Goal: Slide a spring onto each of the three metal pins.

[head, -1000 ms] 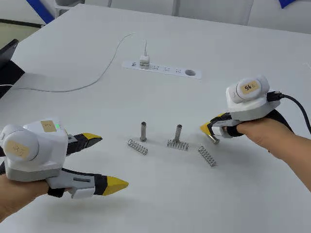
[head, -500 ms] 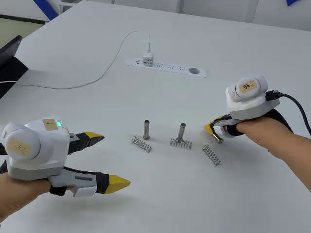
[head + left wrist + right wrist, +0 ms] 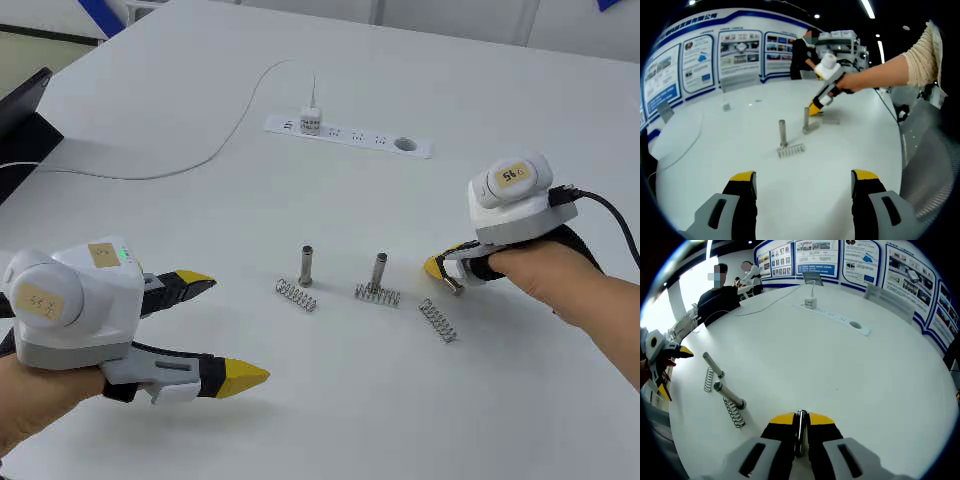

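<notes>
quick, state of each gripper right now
left gripper: open, holding nothing
right gripper: shut on a metal pin

Bright, even light comes from overhead: ceiling strips (image 3: 869, 8) glare white above the right hand-held gripper (image 3: 813, 107) in the left gripper view. The white desk (image 3: 450, 100) carries only soft, faint shadows under the left hand-held gripper (image 3: 230, 330) and beside the right one. The head view is sharp. Both gripper views bow strongly at the edges, curving the wall posters (image 3: 815, 257). The pin (image 3: 800, 432) between the right jaws shows a thin highlight, and a patch far to their left is blown out.
</notes>
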`<state>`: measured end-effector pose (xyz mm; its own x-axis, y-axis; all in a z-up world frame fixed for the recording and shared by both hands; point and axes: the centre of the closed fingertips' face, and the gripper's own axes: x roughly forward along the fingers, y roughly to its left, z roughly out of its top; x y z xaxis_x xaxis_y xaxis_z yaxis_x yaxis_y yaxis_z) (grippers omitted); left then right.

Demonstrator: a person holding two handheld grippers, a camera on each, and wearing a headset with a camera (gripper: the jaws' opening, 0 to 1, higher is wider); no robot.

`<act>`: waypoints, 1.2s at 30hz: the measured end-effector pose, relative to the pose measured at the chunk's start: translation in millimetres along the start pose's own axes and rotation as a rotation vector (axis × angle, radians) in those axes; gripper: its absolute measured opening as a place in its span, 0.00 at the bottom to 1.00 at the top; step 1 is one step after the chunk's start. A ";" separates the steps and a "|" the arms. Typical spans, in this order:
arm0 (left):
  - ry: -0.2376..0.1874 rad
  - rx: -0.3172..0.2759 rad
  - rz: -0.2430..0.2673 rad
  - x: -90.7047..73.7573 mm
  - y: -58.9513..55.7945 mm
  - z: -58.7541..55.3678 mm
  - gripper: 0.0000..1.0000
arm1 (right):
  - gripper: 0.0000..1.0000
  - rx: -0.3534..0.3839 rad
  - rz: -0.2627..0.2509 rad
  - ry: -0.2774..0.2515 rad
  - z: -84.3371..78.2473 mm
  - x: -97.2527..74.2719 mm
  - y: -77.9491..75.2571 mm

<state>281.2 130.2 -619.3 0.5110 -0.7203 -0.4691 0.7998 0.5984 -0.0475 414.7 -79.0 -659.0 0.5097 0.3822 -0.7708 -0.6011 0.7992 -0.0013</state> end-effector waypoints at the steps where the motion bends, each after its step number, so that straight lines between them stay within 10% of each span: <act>1: 0.000 -0.001 0.001 -0.1 0.2 -0.2 0.79 | 0.10 -0.004 0.002 0.002 0.0 0.3 0.3; 17: -0.003 -0.007 0.001 0.7 0.3 0.7 0.78 | 0.08 0.033 -0.025 0.008 4.4 3.4 0.6; 36: -0.017 0.011 0.001 -1.2 -2.3 10.4 0.78 | 0.09 0.035 -0.042 -0.094 9.8 -36.1 6.2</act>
<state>282.1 126.1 -609.4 0.5174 -0.7256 -0.4537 0.8026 0.5954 -0.0371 398.6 -83.3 -625.0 0.5909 0.3883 -0.7071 -0.5566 0.8307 -0.0089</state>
